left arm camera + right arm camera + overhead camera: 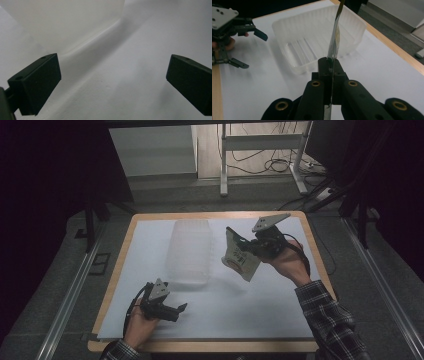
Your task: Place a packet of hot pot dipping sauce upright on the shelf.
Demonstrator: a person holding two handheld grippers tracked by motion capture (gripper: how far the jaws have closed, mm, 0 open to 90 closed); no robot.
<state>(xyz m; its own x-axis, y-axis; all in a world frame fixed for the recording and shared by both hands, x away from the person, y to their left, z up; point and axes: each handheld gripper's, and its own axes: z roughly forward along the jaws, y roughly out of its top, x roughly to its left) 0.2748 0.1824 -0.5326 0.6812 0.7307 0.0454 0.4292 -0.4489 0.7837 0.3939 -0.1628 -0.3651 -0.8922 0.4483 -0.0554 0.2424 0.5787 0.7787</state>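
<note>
Item 1, near left: left gripper (pixel 176 309), jaws spread wide, nothing between them, rested low on the white sheet (pixel 260 310).

Item 2, right of centre: right gripper (pixel 243 247), clamped on a flat packet (pixel 241 260), held edge-up above the sheet.

Item 3, farther left: clear plastic tray (pixel 189 251), empty. The packet is best carried level over the rim and released low inside.

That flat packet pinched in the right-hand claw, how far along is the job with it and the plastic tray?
Done: the right gripper has the flat packet clamped between its jaws and lifted clear of the white sheet. In hand: it hangs in the air beside the clear plastic tray. Left: the tray looks empty, so the packet probably still has to go in. The left gripper waits open near the tray's front end.
</note>
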